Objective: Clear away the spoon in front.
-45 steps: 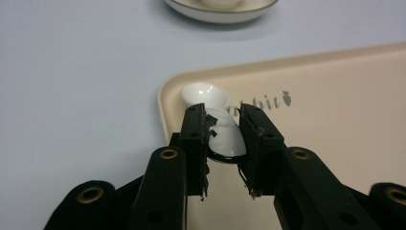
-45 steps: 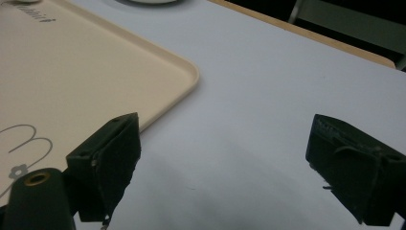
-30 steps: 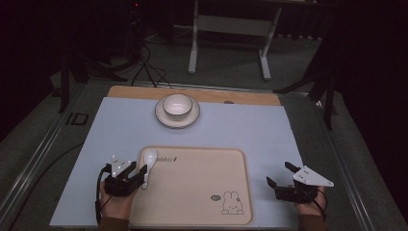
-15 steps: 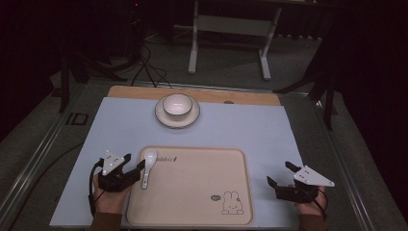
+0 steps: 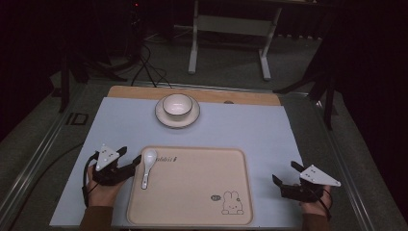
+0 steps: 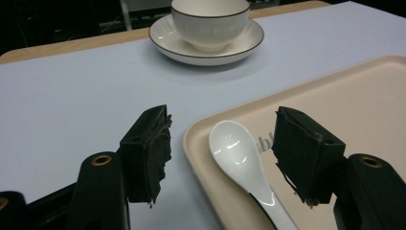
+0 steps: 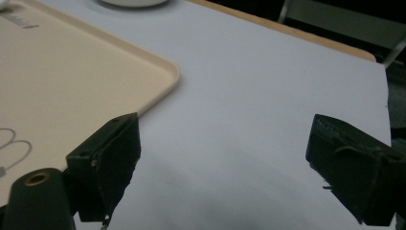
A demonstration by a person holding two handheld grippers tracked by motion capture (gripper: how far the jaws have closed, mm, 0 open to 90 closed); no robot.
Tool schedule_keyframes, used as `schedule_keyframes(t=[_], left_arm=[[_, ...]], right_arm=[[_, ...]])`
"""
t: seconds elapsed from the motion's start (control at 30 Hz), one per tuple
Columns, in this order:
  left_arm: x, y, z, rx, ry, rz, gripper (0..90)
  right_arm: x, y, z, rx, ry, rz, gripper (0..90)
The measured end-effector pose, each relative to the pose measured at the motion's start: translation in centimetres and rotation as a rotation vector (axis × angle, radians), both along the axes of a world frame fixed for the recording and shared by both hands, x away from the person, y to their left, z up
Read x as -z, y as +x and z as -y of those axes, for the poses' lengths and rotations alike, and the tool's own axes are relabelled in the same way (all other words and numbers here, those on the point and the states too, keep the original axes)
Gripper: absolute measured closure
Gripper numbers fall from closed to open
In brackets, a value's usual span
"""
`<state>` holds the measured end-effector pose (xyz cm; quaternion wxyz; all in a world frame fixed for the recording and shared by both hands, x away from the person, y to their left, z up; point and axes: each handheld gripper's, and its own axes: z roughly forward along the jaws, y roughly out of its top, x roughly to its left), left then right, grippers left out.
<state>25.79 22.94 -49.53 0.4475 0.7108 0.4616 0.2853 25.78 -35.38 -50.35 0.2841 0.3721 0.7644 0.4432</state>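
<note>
Spoon (image 6: 242, 160) lies on tray (image 5: 192, 219) at its left edge, freed. Our left gripper (image 5: 133, 163) has just spread jaws and backed off leftward; placing looks finished. Right gripper (image 5: 284, 180) idles, jaws wide, nothing between.

Lit table, dark room

Even overhead light falls on the table (image 5: 120, 130) (the floor beyond sinks into black); the spoon (image 6: 237, 153) shows glare, shadows stay soft, and both gripper views blur slightly close up.
</note>
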Motion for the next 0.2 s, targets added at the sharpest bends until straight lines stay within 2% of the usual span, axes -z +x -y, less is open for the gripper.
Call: schedule_keyframes(t=[0.1, 0.2], left_arm=[[0.2, 0.5, -0.6, -0.020, 0.019, -0.007, 37.6], [0.6, 1.3, -1.1, -0.084, 0.105, -0.018, 37.3]], right_arm=[[0.3, 0.2, 0.5, 0.012, 0.003, -0.019, 11.5], [0.7, 0.7, 0.9, 0.021, 0.014, -0.049, 11.5]])
